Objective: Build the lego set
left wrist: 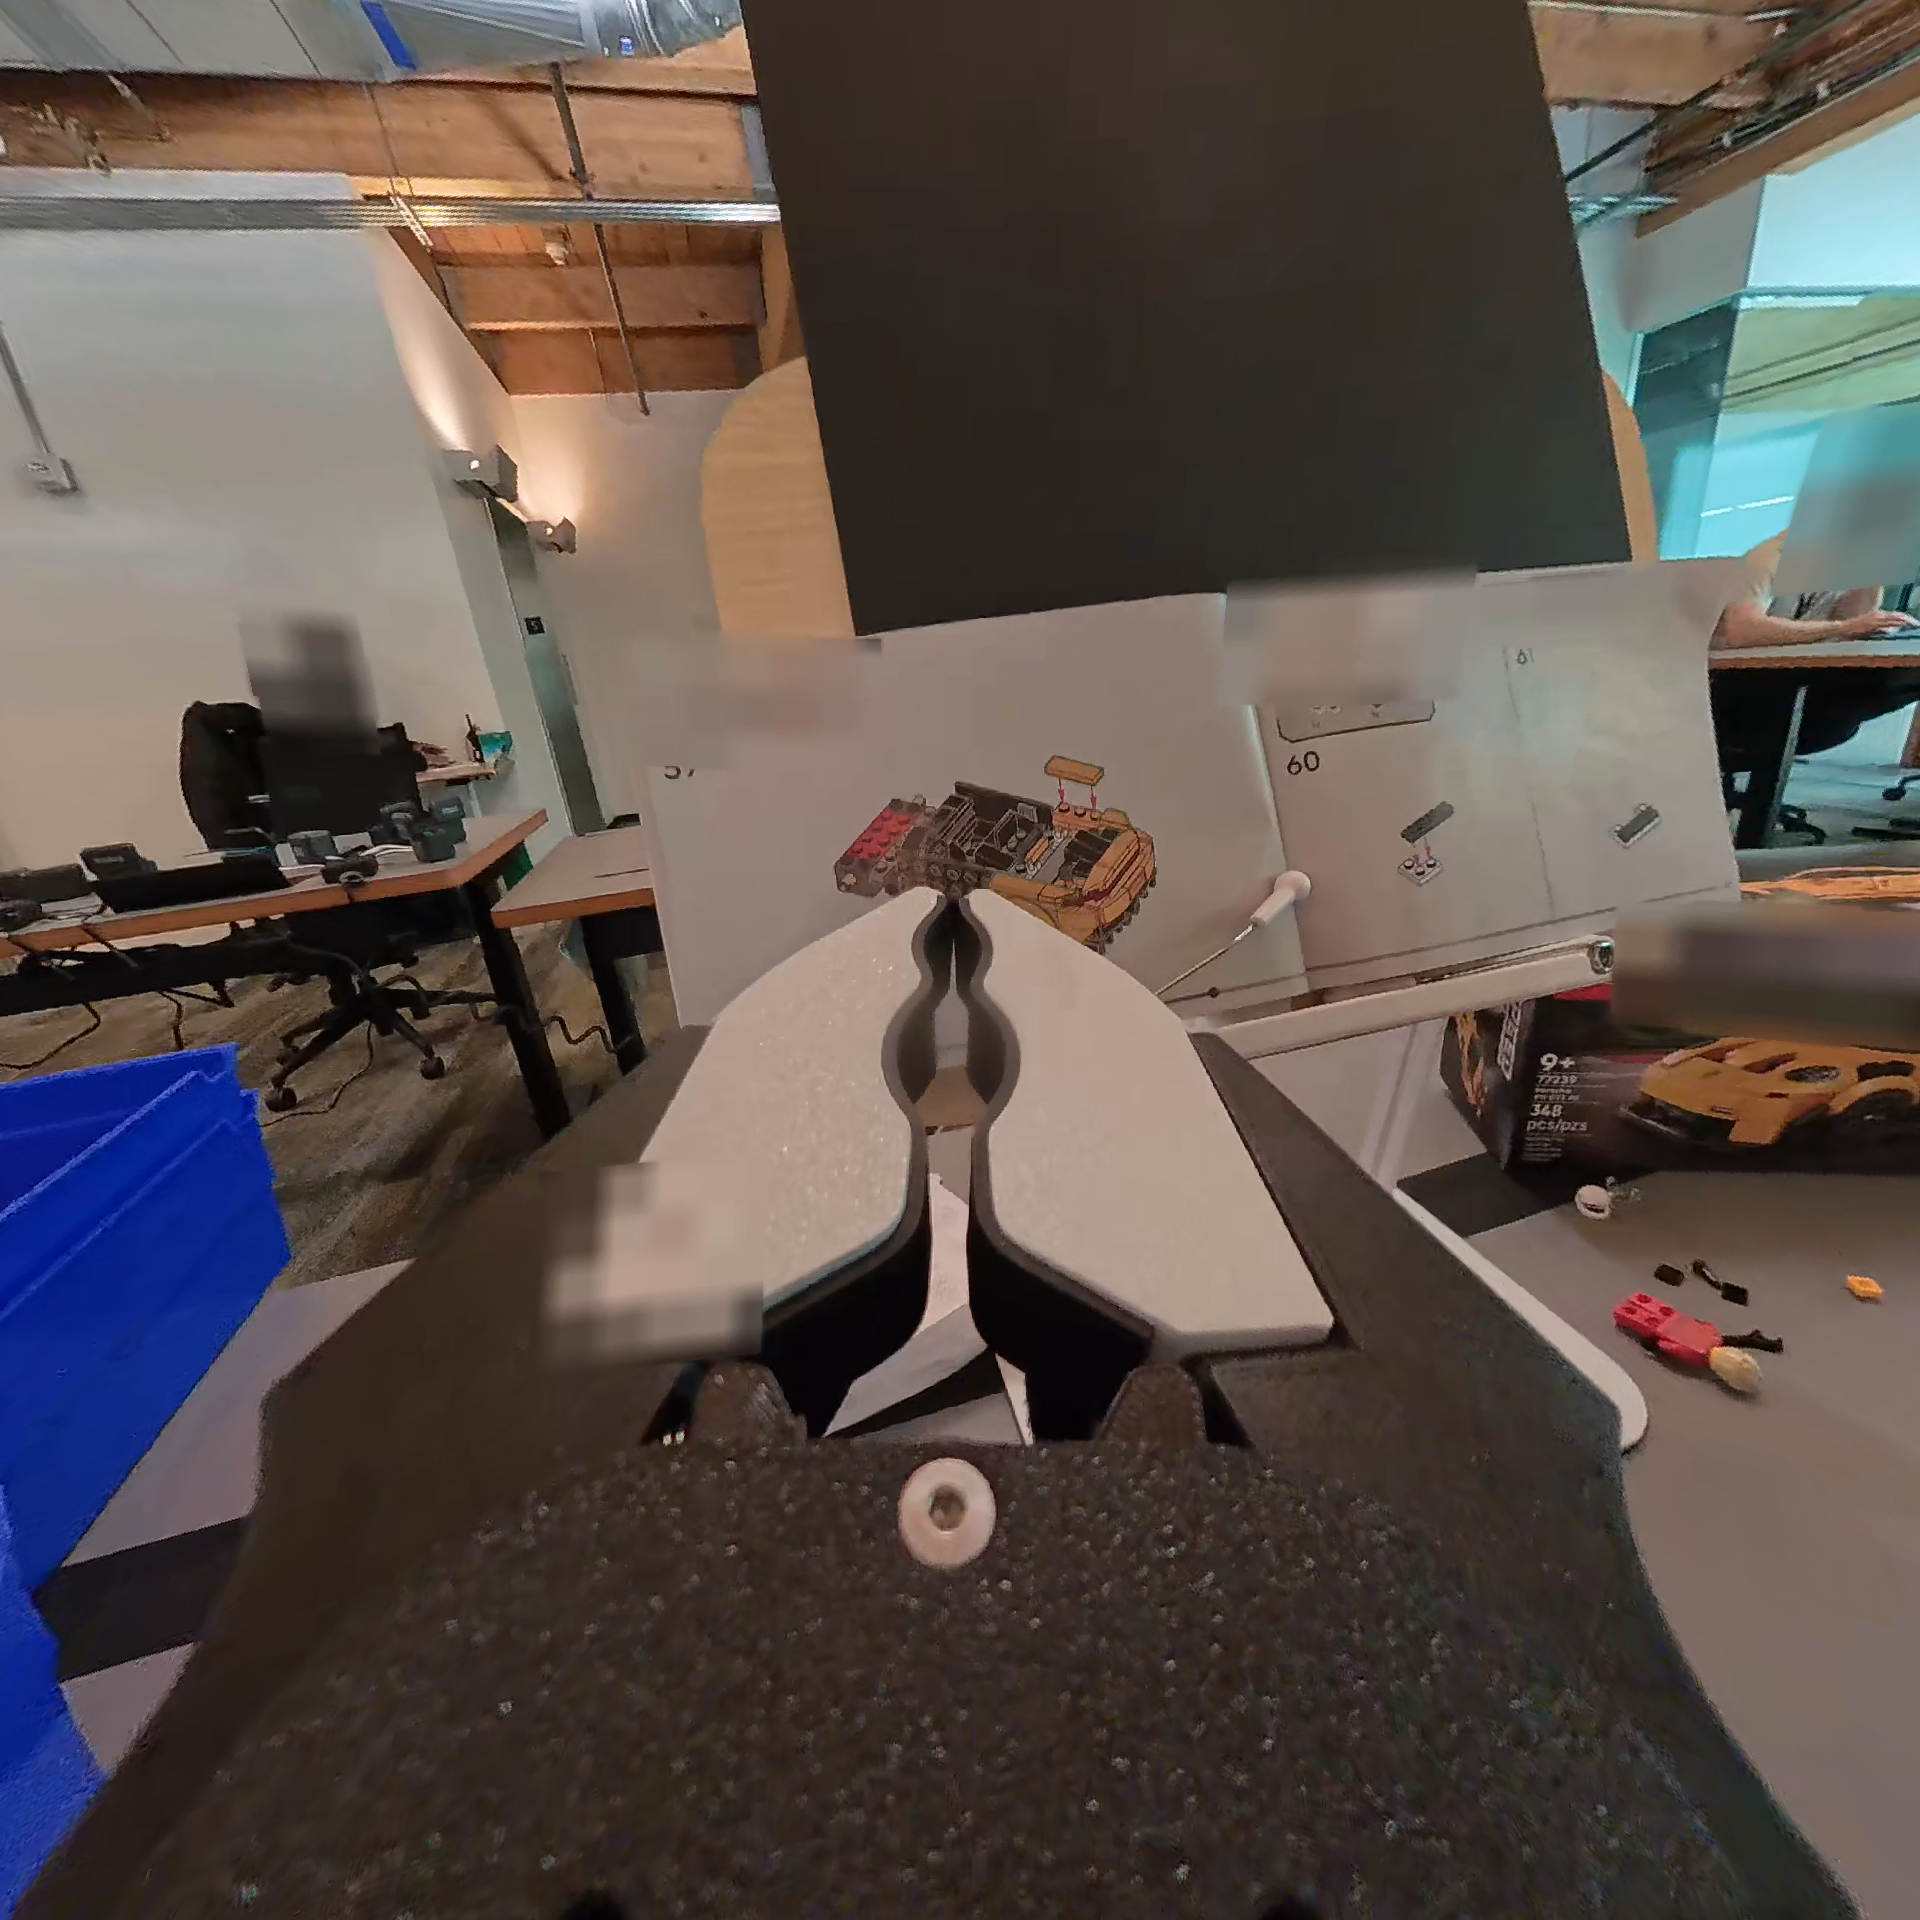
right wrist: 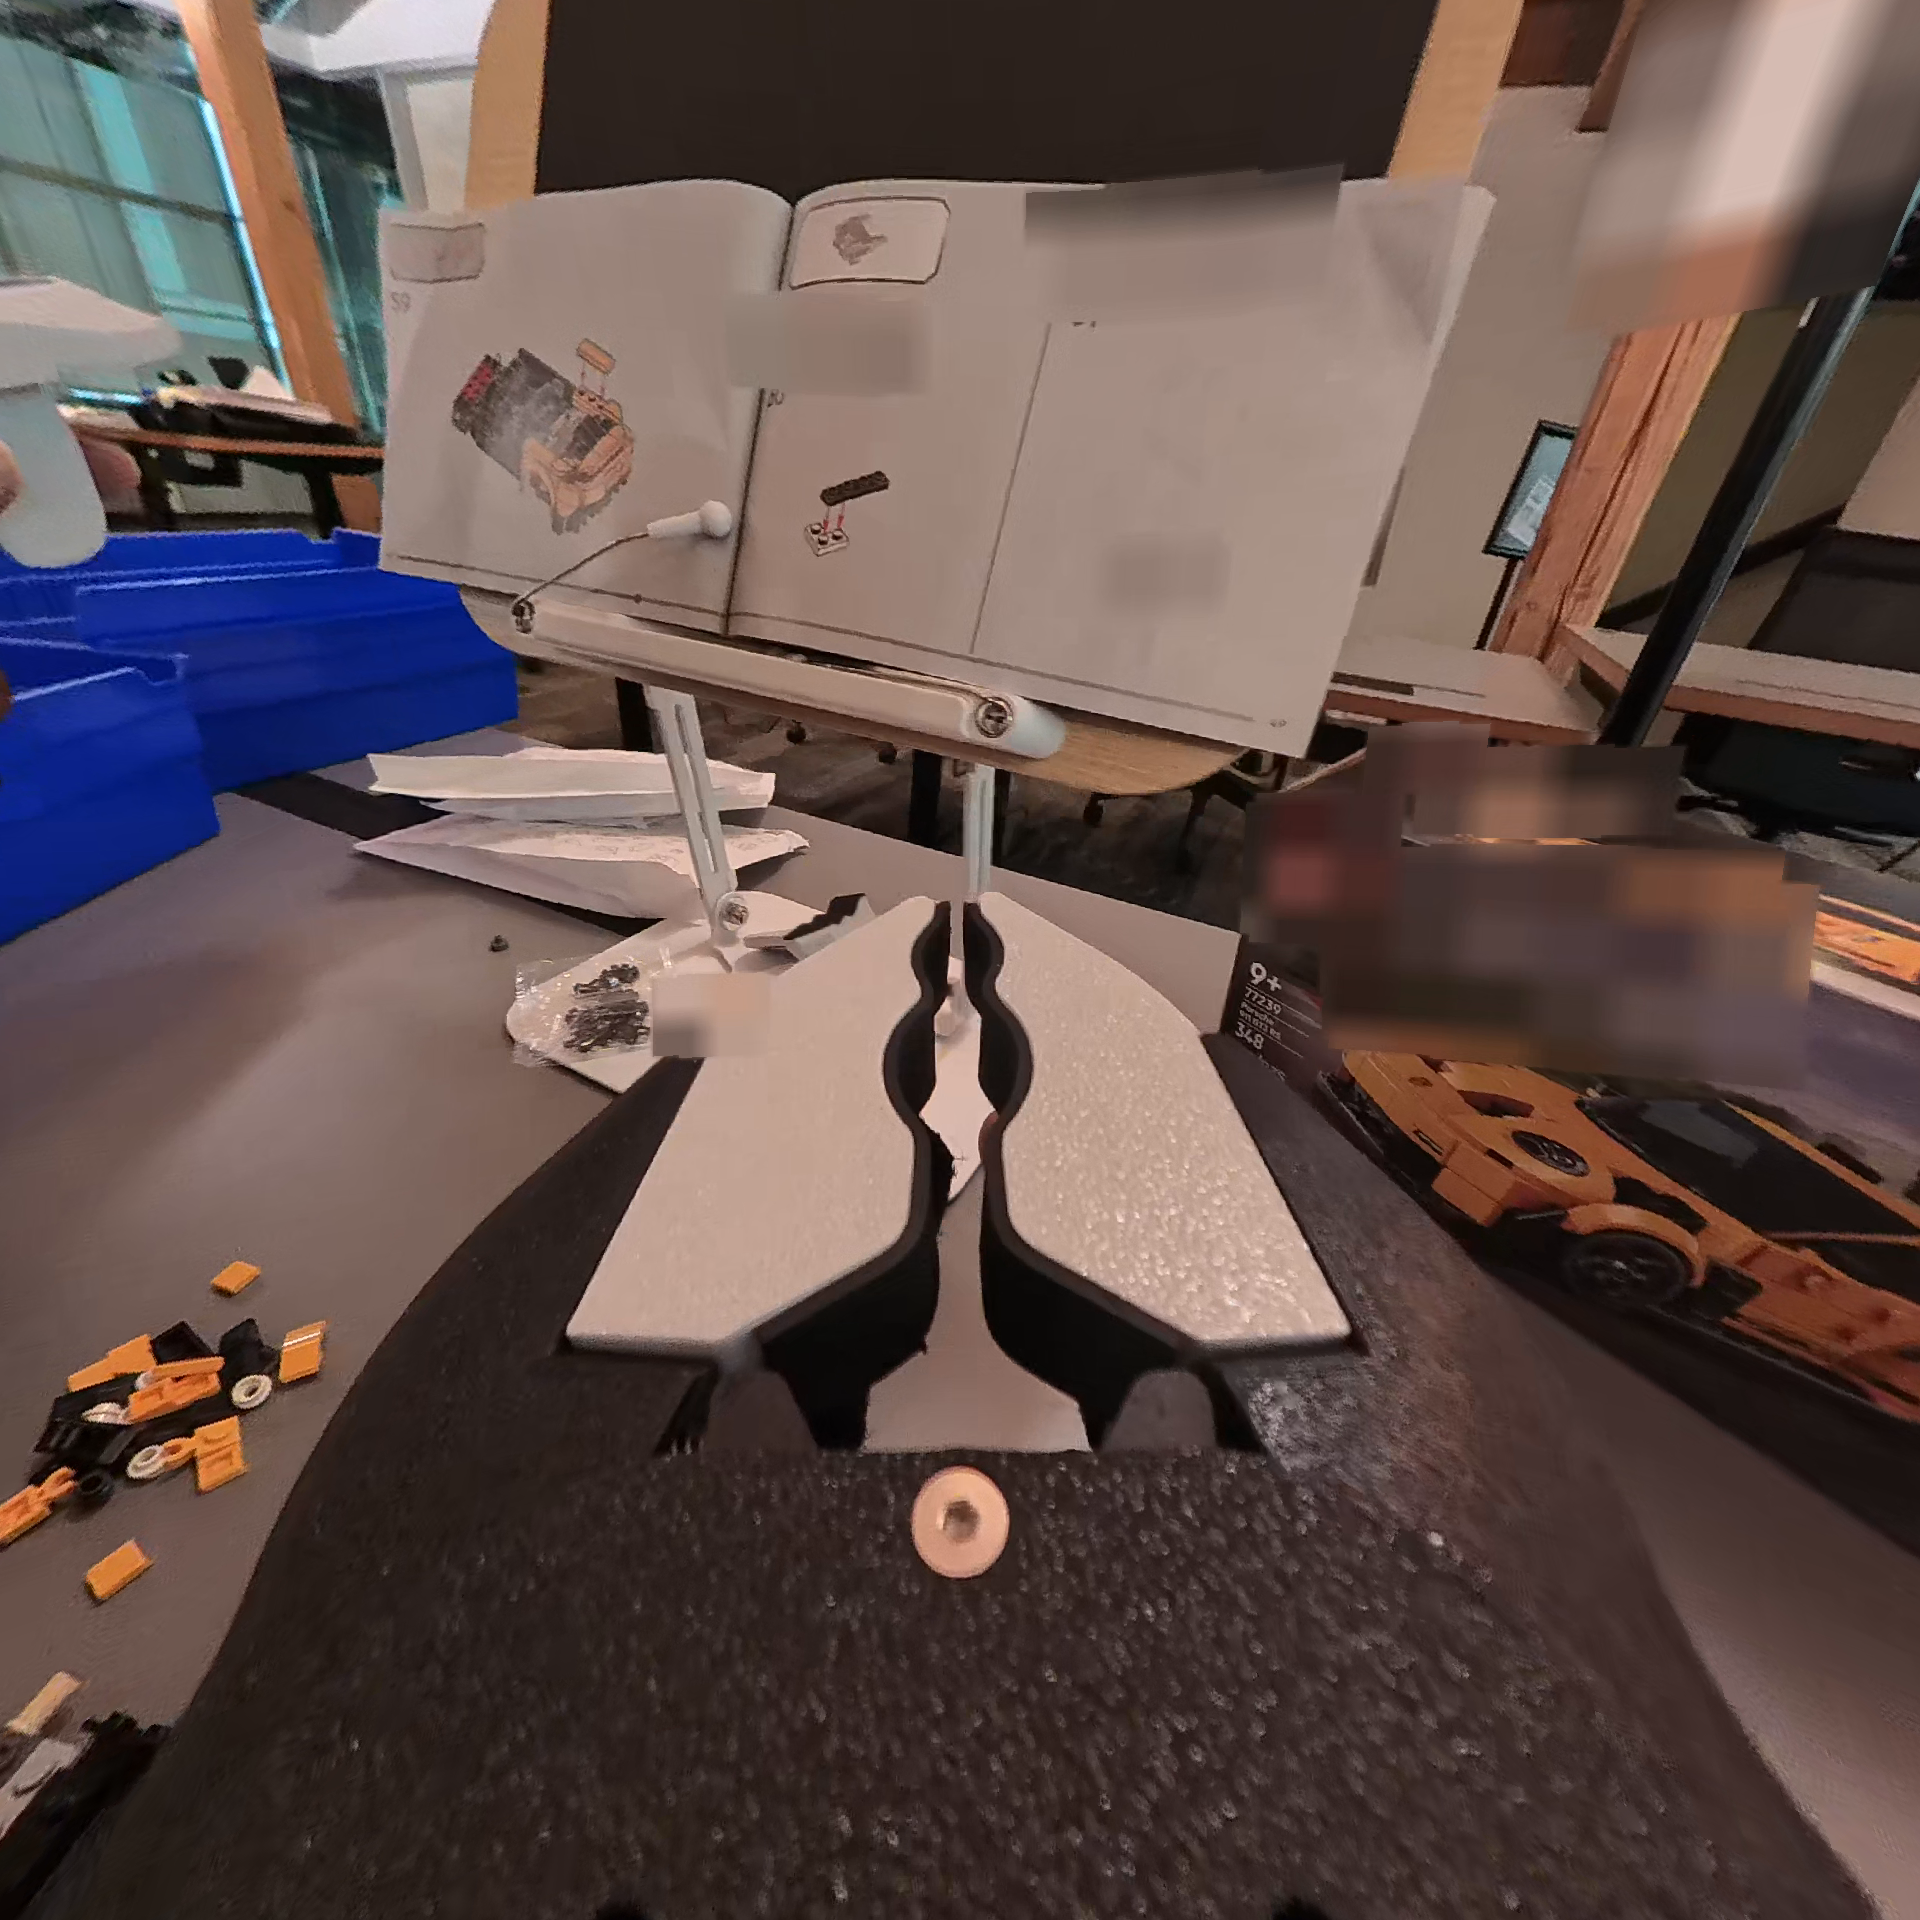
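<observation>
My left gripper [left wrist: 954,906] is shut and empty, raised above the grey table and pointing at the open instruction booklet [left wrist: 1039,790] on a white stand. My right gripper [right wrist: 956,910] is shut and empty too, facing the same booklet [right wrist: 894,436]. Loose orange and black lego pieces [right wrist: 156,1403] lie on the table at the left of the right wrist view. A small red figure-like piece [left wrist: 1683,1340] and tiny black bits [left wrist: 1704,1280] lie at the right of the left wrist view. A clear bag of small black parts [right wrist: 592,1013] lies by the stand's foot.
The lego set box [left wrist: 1704,1091] with an orange car picture stands at the right; it also shows in the right wrist view [right wrist: 1621,1174]. Blue bins [left wrist: 114,1278] sit at the left, also in the right wrist view [right wrist: 239,644]. White paper bags [right wrist: 561,821] lie behind the stand. About 30 cm separates my left fingertips from my right. The small red figure-like piece [left wrist: 1683,1340] sits 15 cm or so from the ends of my right fingers.
</observation>
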A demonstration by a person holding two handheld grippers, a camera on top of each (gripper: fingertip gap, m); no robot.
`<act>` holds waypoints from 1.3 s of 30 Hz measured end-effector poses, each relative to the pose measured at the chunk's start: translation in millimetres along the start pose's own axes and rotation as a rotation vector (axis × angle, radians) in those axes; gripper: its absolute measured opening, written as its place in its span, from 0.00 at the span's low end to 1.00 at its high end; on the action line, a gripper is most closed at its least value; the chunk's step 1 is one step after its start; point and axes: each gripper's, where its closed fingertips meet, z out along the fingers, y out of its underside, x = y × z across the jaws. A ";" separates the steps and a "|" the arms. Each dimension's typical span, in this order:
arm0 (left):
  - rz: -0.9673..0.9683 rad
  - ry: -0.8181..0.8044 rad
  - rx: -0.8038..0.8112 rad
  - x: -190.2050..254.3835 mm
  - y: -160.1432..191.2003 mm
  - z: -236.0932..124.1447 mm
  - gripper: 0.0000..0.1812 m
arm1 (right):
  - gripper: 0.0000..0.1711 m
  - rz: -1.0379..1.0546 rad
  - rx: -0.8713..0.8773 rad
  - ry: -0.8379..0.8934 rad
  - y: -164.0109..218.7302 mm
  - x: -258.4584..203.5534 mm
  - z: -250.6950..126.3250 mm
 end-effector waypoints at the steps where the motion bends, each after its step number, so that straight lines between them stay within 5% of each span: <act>1: -0.001 0.002 -0.006 -0.4 2.4 0.6 0.00 | 0.02 0.016 0.000 0.009 0.8 2.5 -0.2; 7: -0.031 -0.025 -0.036 -5.3 18.3 4.6 0.00 | 0.01 0.091 -0.013 0.009 7.6 6.5 1.6; 14: -0.004 -0.057 0.014 -8.7 -15.9 4.0 0.00 | 0.01 0.028 0.004 -0.009 1.7 -6.4 1.9; 20: 0.038 -0.122 -0.006 -46.3 -35.7 49.5 0.00 | 0.01 -0.021 0.030 -0.017 -9.3 -11.6 -1.0; 26: 0.058 -0.158 -0.071 -63.7 -20.0 83.0 0.00 | 0.01 -0.028 0.022 -0.021 -6.9 -8.2 -0.4; 39: 0.072 -0.127 -0.091 -55.7 -9.5 87.2 0.00 | 0.01 -0.028 -0.008 -0.037 3.9 -10.1 2.7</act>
